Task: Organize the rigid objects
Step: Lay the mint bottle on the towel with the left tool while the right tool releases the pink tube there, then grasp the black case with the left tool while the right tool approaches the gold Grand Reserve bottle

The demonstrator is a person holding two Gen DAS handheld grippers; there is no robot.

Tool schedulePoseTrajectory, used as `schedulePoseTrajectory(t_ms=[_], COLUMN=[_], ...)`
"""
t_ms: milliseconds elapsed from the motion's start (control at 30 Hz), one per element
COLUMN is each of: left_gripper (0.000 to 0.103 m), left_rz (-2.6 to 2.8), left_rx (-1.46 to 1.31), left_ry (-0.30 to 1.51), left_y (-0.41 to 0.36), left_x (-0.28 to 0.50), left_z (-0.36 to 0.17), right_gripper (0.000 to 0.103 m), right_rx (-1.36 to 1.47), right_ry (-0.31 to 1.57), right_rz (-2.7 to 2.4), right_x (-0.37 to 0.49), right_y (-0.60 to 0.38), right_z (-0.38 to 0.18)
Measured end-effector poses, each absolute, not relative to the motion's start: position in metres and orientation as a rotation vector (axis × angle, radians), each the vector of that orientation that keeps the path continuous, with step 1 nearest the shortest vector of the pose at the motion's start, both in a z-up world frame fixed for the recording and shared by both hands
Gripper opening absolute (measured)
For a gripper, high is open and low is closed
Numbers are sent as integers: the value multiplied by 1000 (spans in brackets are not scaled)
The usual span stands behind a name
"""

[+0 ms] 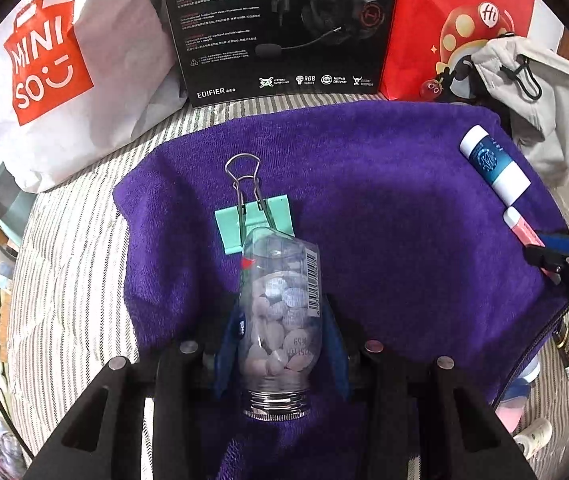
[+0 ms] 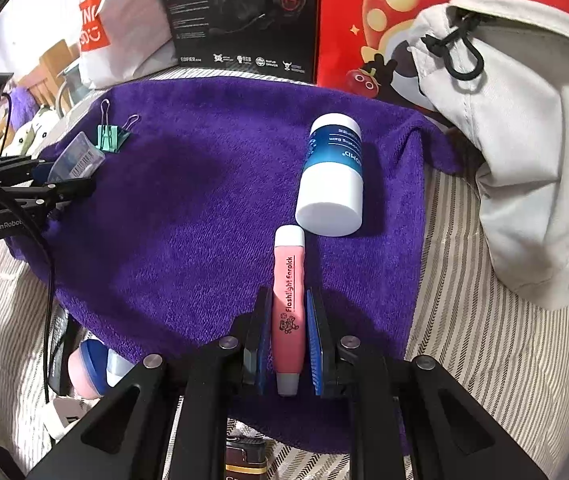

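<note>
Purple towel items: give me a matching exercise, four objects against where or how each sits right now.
Things:
1. clear bottle
2. pink tube
3. green binder clip
4. blue and white bottle

States:
A. lying free on the purple towel, just beyond the pink tube's tip
B. between the left gripper's blue pads
C. lying just beyond the clear bottle's far end, wire handles pointing away
D. between the right gripper's pads

Pairs: 1-B, 2-D, 3-C, 4-A

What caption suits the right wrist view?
Right gripper holds a pink pen-shaped tool over a purple towel, near a blue-white bottle.
</note>
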State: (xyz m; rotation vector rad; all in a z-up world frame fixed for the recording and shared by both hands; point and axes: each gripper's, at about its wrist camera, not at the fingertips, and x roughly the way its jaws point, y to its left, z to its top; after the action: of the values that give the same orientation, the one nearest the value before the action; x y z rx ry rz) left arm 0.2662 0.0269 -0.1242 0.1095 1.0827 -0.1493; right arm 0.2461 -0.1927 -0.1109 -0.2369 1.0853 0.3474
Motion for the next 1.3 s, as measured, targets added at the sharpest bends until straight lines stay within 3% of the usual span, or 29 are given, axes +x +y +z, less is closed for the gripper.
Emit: schedulePoseTrajectory(t_ms=[133, 200, 333, 400, 900, 967, 1300], left_gripper=[39, 45, 50, 55, 60, 61, 61], left_rz=[-151, -147, -150, -154, -151, -175, -230], left_rx=[94, 95, 117, 131, 17, 11, -31], left_ry=[1090, 1095, 1106, 1113, 1036, 1037, 1096], left_y=[31, 32, 31, 29, 33, 26, -21], left_x=[263, 260, 249, 244, 165, 155, 140], left_z=[-125, -125, -124, -124, -71, -72, -108], right_gripper=[18, 19, 32, 32, 47, 52, 52], right_rx=[-242, -240, -202, -196, -48, -43, -33], right_ry=[1086, 1092, 1120, 1124, 993, 990, 1011], right_rz=[370, 378, 375, 359, 338, 330, 287], right_x=[246, 246, 242, 239, 155, 142, 85], right_y=[-195, -195, -201, -201, -224, -226, -249], right_z=[-111, -111, -108, -107, -51, -49, -55])
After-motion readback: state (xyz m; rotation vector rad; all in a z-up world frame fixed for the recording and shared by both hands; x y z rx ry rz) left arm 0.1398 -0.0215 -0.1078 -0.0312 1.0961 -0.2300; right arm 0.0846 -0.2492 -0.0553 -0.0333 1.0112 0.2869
